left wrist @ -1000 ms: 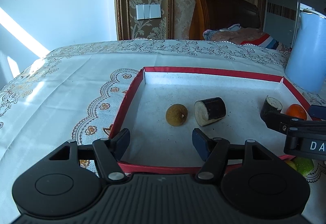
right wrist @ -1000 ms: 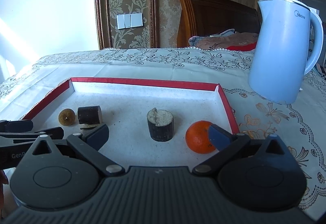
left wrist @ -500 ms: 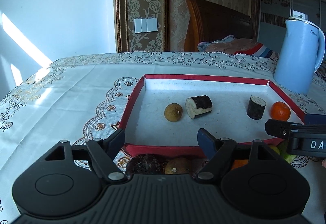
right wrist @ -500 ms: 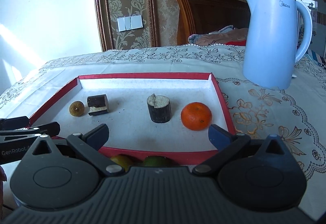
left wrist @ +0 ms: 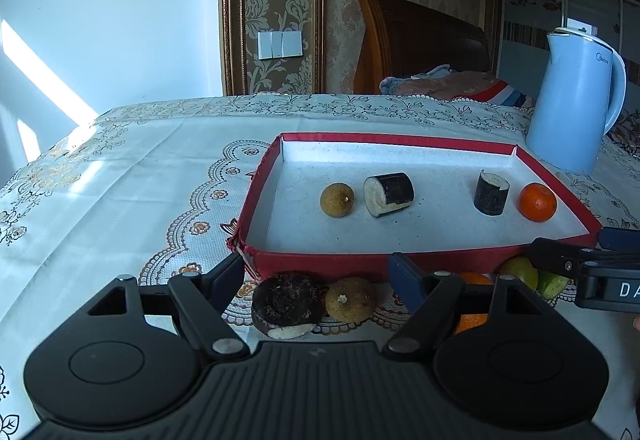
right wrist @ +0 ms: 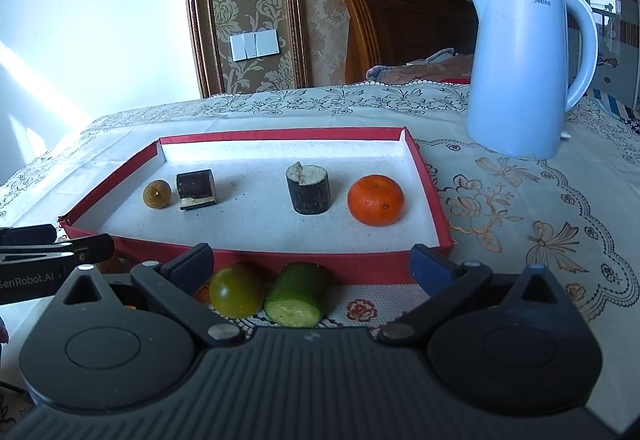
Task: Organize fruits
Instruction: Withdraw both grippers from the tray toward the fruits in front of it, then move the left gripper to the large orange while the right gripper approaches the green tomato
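Observation:
A red-rimmed tray holds a brown round fruit, a dark cut piece lying down, a dark piece standing and an orange. In front of the tray lie a dark fruit, a brown fruit, a green round fruit and a green cut piece. My left gripper is open over the dark and brown fruits. My right gripper is open over the green ones. Neither holds anything.
A pale blue kettle stands on the lace tablecloth right of the tray. Another orange fruit lies behind my left gripper's right finger. A wooden headboard and bedding sit beyond the table.
Both grippers have drawn back from the tray toward the table's near side. The loose fruits in front of the tray have come into view. The left jaws stand a little wider.

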A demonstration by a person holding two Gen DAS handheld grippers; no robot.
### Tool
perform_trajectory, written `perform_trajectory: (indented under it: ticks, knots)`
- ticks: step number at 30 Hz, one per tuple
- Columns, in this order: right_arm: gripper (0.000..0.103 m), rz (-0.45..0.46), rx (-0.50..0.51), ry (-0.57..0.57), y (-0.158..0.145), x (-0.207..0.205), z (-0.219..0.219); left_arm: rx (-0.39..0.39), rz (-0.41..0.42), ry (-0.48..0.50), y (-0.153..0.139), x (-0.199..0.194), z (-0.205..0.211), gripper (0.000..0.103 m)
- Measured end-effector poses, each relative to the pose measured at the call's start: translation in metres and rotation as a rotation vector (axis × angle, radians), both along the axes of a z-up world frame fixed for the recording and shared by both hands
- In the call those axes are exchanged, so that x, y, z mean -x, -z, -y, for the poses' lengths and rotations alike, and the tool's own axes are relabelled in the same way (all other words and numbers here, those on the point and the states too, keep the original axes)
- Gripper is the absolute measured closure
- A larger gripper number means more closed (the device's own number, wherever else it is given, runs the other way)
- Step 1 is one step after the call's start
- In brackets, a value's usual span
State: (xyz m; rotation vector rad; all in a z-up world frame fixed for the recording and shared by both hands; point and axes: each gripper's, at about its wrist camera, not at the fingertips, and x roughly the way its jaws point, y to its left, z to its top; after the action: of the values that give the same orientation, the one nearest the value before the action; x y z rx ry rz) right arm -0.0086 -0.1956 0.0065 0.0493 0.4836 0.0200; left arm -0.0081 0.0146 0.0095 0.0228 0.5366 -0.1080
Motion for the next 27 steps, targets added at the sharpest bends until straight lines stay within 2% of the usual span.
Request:
perform_trajectory:
  ticks: [7,13,18,22,27]
  knots:
    - [0.0,0.006,-0.028,0.006,0.0,0.011,0.009,-0.011,0.004,0.029,0.001,0.006,0.002,0.024]
    - [0.0,0.028,-0.048,0.019,-0.002,0.035,0.023,-0.052,0.027,0.084,0.002,0.013,0.013,0.024]
    - [0.0,0.03,0.0,0.035,0.005,0.057,0.031,-0.077,0.029,0.115,0.005,0.016,0.02,0.024]
    - [0.0,0.014,-0.048,0.05,0.008,0.065,0.047,-0.09,0.024,0.122,0.006,0.017,0.024,0.024]
    - [0.0,-0.025,-0.054,0.117,0.011,0.061,0.063,-0.085,0.03,0.119,0.005,0.017,0.027,0.024]
